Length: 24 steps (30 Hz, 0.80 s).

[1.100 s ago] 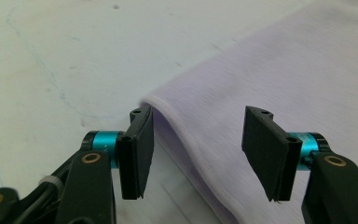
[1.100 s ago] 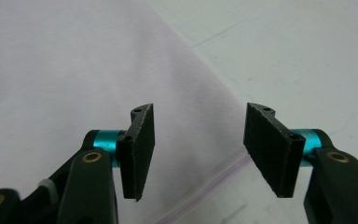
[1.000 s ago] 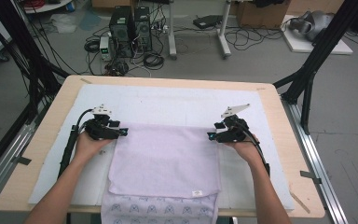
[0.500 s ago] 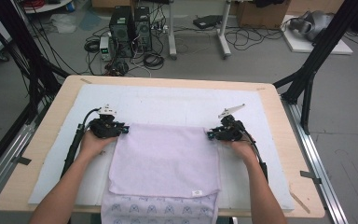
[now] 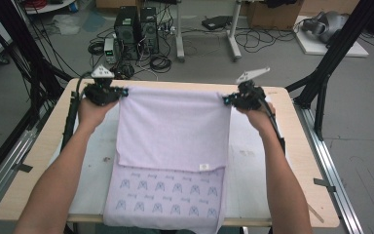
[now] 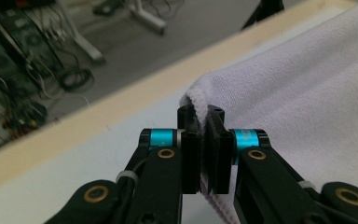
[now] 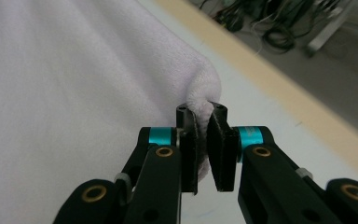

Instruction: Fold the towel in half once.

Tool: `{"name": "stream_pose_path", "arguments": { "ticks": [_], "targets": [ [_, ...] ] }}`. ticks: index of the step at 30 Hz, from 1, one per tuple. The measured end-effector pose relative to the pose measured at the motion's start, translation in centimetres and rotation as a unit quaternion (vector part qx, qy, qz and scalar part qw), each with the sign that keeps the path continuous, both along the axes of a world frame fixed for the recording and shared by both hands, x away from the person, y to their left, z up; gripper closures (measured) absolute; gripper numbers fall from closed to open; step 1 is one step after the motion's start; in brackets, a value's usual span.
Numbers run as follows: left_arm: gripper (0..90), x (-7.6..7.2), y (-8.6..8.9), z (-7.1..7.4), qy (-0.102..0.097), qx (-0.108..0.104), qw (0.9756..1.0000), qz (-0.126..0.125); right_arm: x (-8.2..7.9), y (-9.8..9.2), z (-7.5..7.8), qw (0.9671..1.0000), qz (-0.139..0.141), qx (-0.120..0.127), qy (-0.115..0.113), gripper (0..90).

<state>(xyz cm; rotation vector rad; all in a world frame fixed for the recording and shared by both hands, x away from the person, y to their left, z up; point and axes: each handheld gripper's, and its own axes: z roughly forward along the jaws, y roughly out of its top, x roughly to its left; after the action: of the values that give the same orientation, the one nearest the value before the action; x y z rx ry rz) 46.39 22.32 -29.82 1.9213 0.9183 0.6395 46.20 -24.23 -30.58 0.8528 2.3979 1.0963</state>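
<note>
High view: the left gripper point(image 5: 119, 92) pinches the lilac towel's point(image 5: 173, 131) far left corner, raised over the table point(image 5: 39, 161). A small white label point(image 5: 204, 166), unreadable, sits at its folded edge. The right gripper point(image 5: 229, 100), jaws just closed, clamps the far right corner.

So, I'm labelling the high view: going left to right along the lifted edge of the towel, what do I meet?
Left tongs → lavender towel → right tongs
</note>
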Motion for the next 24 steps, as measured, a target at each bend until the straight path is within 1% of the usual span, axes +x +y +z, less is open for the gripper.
{"name": "stream_pose_path", "arguments": {
  "ticks": [1,2,3,4,5,6,7,8,9,10,11,12,13,14,16,17,18,19,20,21,22,23,24],
  "targets": [
    [85.5,0.1,0.0,0.9,-0.009,-0.001,1.0,0.001,0.6,0.0,1.5,0.9999,-0.002,-0.005,-0.014,83.7],
    [85.4,0.3,-0.1,1.8,-0.022,-0.004,0.9997,0.007,0.9,0.0,2.4,0.9998,-0.005,-0.008,-0.016,83.6],
    [85.1,0.4,-0.1,2.5,-0.029,-0.005,0.9995,0.011,1.3,0.0,3.3,0.9997,-0.009,-0.007,-0.02,83.0],
    [83.9,0.5,-0.1,2.8,-0.03,-0.002,0.9995,0.014,1.7,0.1,4.0,0.9996,-0.012,-0.01,-0.023,81.7],
    [78.6,0.6,-0.1,2.5,-0.026,0.002,0.9994,0.022,2.1,0.2,4.2,0.9995,-0.014,-0.012,-0.025,77.0],
    [67.2,0.8,0.0,2.2,-0.013,0.003,0.9996,0.026,2.5,0.4,4.0,0.9995,-0.02,-0.008,-0.024,67.9],
    [58.6,0.9,0.2,1.6,0.001,0.004,0.9995,0.03,2.7,0.5,3.5,0.9996,-0.025,-0.004,-0.015,62.1],
    [53.7,0.8,0.5,0.8,0.007,0.007,0.9993,0.035,2.8,0.6,2.7,0.9996,-0.027,0.0,-0.002,59.1],
    [52.1,0.6,0.9,0.0,0.011,0.004,0.9993,0.035,2.8,0.6,1.7,0.9997,-0.024,-0.002,0.0,57.7],
    [52.0,0.4,1.2,-0.8,0.016,0.001,0.9993,0.034,2.5,0.6,0.8,0.9997,-0.023,-0.002,0.006,56.5],
    [51.7,0.1,1.6,-1.9,0.026,0.006,0.999,0.036,2.2,0.6,-0.2,0.9997,-0.023,0.0,0.011,55.6],
    [51.0,-0.1,1.8,-2.6,0.032,0.004,0.9988,0.037,1.8,0.5,-1.4,0.9995,-0.022,0.002,0.024,54.0],
    [50.4,-0.4,2.0,-3.4,0.041,0.0,0.9987,0.032,1.6,0.5,-2.1,0.9994,-0.02,0.002,0.03,53.3],
    [50.4,-0.8,2.2,-4.2,0.045,0.001,0.9986,0.028,1.2,0.4,-2.9,0.9991,-0.016,-0.001,0.04,52.4],
    [50.4,-1.5,2.4,-5.4,0.053,-0.001,0.9984,0.02,0.2,0.4,-4.5,0.9989,-0.01,-0.001,0.046,52.2],
    [50.3,-2.1,2.4,-6.2,0.057,0.0,0.9983,0.012,-0.3,0.4,-4.9,0.9987,-0.007,-0.003,0.05,50.5],
    [50.4,-2.7,2.3,-6.9,0.058,-0.006,0.9983,0.006,-0.8,0.4,-5.5,0.9975,-0.002,-0.003,0.07,50.2],
    [51.0,-3.2,2.3,-7.6,0.061,-0.006,0.9981,-0.001,-1.5,0.4,-6.0,0.9981,0.004,0.004,0.062,52.0],
    [51.4,-3.7,2.2,-8.1,0.066,-0.002,0.9978,-0.008,-2.1,0.5,-6.5,0.9983,0.011,0.001,0.057,52.2],
    [51.5,-4.3,2.1,-8.8,0.067,-0.005,0.9976,-0.016,-2.7,0.5,-6.9,0.9979,0.015,0.006,0.063,52.3],
    [53.0,-4.9,1.9,-9.4,0.073,-0.001,0.9969,-0.03,-3.3,0.5,-7.4,0.9975,0.021,0.013,0.066,54.0],
    [55.7,-5.3,1.8,-9.9,0.081,0.004,0.9959,-0.041,-3.9,0.6,-8.0,0.9973,0.03,0.009,0.066,54.7],
    [56.1,-5.8,1.7,-10.2,0.079,0.002,0.9958,-0.047,-4.5,0.7,-8.5,0.9971,0.034,0.007,0.067,56.1]
  ]
}}
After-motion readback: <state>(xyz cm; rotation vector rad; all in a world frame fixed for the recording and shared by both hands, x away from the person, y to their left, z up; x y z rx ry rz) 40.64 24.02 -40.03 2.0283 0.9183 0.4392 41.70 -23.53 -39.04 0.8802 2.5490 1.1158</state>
